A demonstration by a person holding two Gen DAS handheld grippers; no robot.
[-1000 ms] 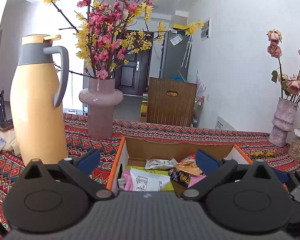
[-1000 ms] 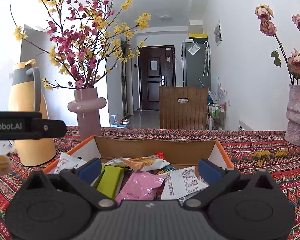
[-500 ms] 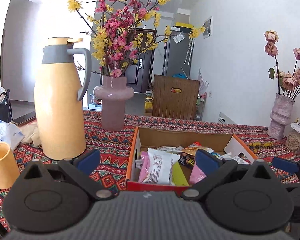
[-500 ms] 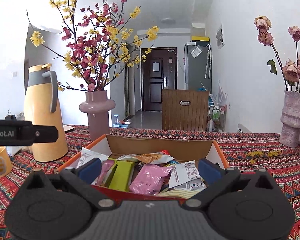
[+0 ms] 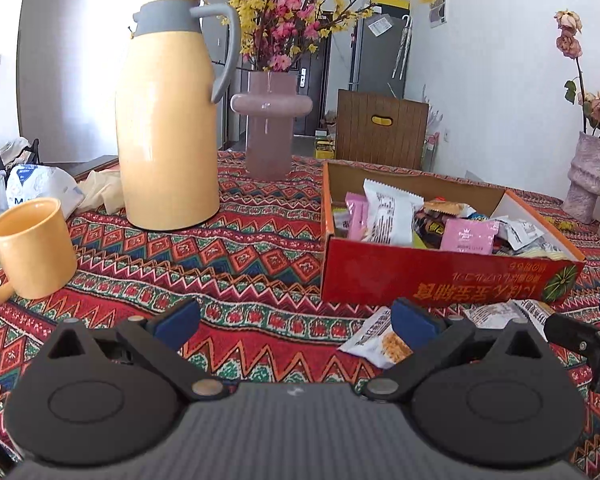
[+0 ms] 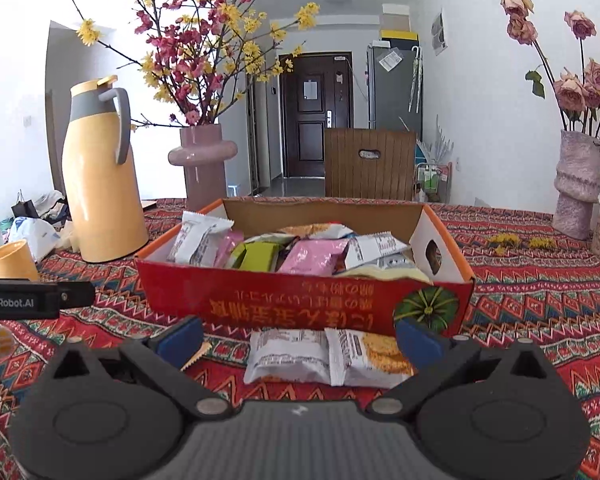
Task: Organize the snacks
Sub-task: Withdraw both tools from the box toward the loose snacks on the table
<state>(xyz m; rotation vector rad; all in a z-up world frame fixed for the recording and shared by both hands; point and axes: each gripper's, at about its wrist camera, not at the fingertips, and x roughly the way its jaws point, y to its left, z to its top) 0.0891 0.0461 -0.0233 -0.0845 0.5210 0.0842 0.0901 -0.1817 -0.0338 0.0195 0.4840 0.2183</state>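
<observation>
Table (image 6: 540,292) covered in a busy red zigzag cloth. Sitting right on it: open red box (image 6: 300,304) stuffed with snack packs, two loose cracker packs (image 6: 328,356) side by side just in front of the box. Tall yellow jug (image 5: 168,120) off to the left, yellow mug (image 5: 32,248) nearer still, pink vase (image 5: 270,124) behind the jug. Grey ridged vase (image 6: 578,184) at far right, well apart from everything else.
</observation>
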